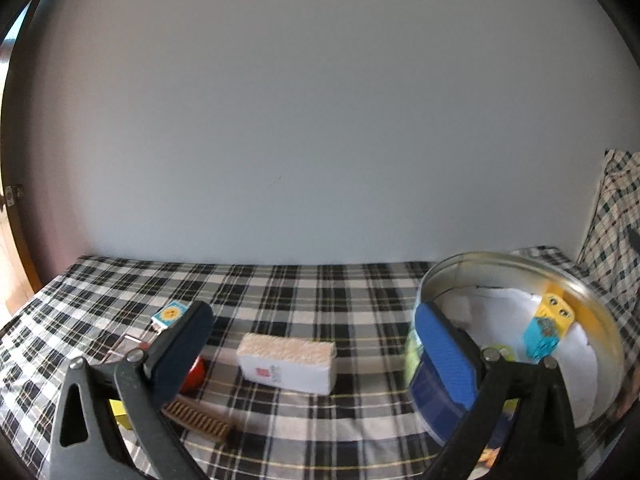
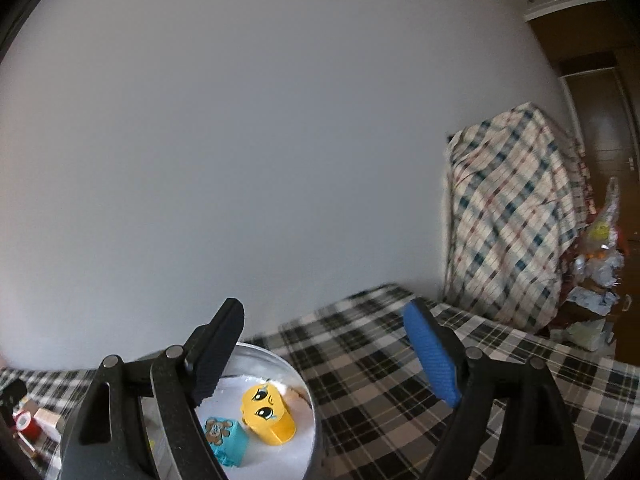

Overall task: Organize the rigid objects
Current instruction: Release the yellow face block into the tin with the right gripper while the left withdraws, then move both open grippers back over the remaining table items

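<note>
A round metal tin with white paper lining stands on the plaid table at the right; it holds a yellow face block and a cyan block. My left gripper is open and empty, low over the cloth, its blue right finger against the tin's near wall. Between its fingers lies a white sponge block. A red object, a brown brush and a small card lie by the left finger. My right gripper is open and empty above the tin, yellow block and cyan block.
A plaid cloth covers the table, which ends at a grey wall. A plaid-draped object stands at the far right with bags and clutter beside it. A yellow piece lies under my left gripper's frame.
</note>
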Demonstrator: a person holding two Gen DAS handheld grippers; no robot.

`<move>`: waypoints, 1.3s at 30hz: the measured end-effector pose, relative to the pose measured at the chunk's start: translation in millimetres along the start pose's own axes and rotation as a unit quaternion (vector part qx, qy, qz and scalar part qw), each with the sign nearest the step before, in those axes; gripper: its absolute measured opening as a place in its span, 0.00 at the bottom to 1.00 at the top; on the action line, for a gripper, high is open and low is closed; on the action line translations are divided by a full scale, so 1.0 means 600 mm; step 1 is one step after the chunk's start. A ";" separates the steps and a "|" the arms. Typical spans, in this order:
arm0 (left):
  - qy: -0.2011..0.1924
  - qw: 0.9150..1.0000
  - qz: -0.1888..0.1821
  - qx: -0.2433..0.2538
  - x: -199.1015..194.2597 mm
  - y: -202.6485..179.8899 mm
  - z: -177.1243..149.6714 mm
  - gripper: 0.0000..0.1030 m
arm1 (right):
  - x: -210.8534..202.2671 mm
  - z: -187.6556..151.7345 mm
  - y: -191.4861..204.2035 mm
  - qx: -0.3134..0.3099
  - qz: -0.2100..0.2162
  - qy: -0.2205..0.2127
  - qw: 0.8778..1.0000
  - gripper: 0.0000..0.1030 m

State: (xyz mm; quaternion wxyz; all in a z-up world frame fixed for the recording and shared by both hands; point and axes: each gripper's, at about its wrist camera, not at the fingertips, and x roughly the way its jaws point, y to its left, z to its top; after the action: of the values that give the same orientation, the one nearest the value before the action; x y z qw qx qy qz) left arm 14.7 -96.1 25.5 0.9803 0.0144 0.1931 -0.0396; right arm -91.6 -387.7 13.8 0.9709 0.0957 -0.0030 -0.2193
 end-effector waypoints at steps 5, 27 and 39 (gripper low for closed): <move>-0.011 1.000 0.008 0.022 -0.002 -0.005 -0.013 0.99 | -0.028 -0.007 0.013 -0.007 -0.028 -0.039 0.999 0.82; 0.003 0.999 -0.023 0.044 -0.023 0.002 -0.028 0.99 | -0.082 -0.030 0.033 0.003 -0.031 -0.003 1.000 0.82; 0.027 0.999 -0.030 0.030 -0.019 0.039 -0.033 0.99 | -0.117 -0.051 0.102 -0.007 0.008 0.015 1.000 0.82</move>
State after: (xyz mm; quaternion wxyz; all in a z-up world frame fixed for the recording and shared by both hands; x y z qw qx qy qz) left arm -1.5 -70.9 11.6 0.9722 0.0393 0.2184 -0.0748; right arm -127.5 -297.7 -2.3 0.9733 0.0922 0.0119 -0.2099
